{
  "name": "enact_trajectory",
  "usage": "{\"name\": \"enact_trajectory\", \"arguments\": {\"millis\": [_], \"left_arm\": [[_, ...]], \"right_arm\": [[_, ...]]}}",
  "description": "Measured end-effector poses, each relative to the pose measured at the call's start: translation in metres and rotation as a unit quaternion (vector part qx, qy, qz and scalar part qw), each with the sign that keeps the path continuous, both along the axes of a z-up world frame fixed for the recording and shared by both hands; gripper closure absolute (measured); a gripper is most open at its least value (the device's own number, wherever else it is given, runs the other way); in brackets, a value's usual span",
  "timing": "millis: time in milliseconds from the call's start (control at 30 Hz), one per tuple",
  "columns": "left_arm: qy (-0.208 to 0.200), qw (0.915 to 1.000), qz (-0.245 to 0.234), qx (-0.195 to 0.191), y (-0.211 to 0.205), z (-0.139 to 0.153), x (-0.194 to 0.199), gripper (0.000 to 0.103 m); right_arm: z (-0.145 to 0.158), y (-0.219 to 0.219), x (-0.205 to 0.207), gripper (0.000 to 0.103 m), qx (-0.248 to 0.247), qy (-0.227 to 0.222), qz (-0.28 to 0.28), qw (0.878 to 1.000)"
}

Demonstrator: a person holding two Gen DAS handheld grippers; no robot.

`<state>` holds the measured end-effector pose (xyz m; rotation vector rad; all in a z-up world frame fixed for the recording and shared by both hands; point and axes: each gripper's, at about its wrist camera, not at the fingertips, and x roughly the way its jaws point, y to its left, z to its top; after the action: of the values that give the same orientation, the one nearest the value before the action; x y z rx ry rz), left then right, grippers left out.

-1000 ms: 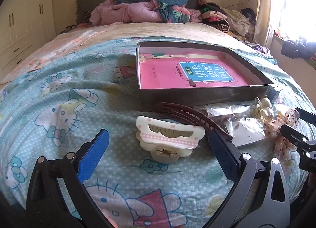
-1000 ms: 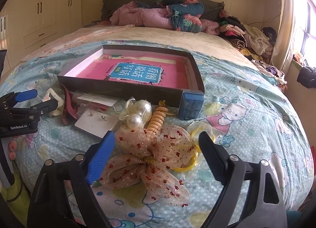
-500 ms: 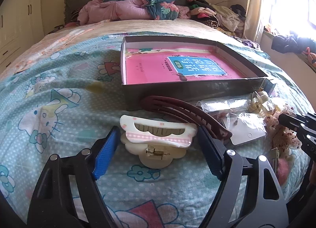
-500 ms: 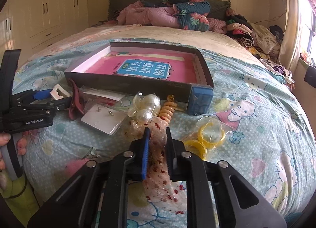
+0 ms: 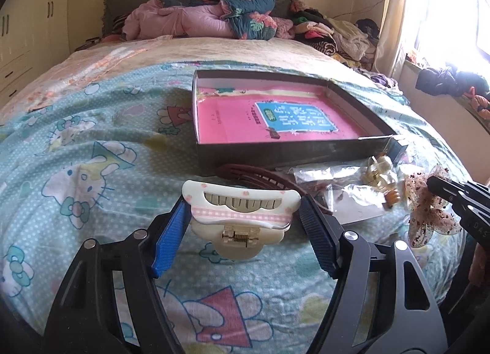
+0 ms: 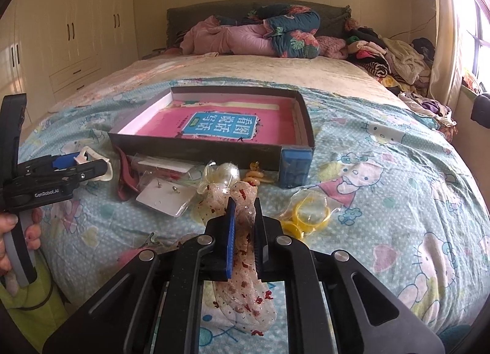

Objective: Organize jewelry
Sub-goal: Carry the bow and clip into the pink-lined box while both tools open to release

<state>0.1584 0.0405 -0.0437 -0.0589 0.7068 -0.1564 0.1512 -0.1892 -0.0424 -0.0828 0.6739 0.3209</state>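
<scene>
While right gripper [image 6: 245,216] jaws clamp the bow [image 6: 245,292] — hiding its middle — left gripper [image 5: 242,225] jaws pinch the claw clip [image 5: 240,219].

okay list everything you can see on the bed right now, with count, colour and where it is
shallow dark cardboard box: one, pink book inside, mid-bed
cream plastic claw clip: one, between left tool's pads
sheer red-speckled fabric bow: one, pinched in right tool
maroon plastic hair comb: one, before box
white earring card: one, bagged, before box
pearl-bead hair tie: one, before box
yellow rings in clear bag: several, right of bow
blue ribbed small box: one, at box corner
heaped clothes: many, headboard
left tool: pads touching the clip, jaws have just been closing
right tool: shut on bow
person's hand: one, on left tool's handle
</scene>
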Motion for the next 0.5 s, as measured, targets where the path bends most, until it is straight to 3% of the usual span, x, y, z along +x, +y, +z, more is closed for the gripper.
{"name": "enact_trajectory", "arguments": {"millis": [500], "left_arm": [[-0.041, 0.9991, -0.005, -0.012, -0.019, 0.042, 0.016, 0.040]], "right_arm": [[0.029, -0.016, 0.012, 0.093, 0.013, -0.032, -0.020, 0.999]]}}
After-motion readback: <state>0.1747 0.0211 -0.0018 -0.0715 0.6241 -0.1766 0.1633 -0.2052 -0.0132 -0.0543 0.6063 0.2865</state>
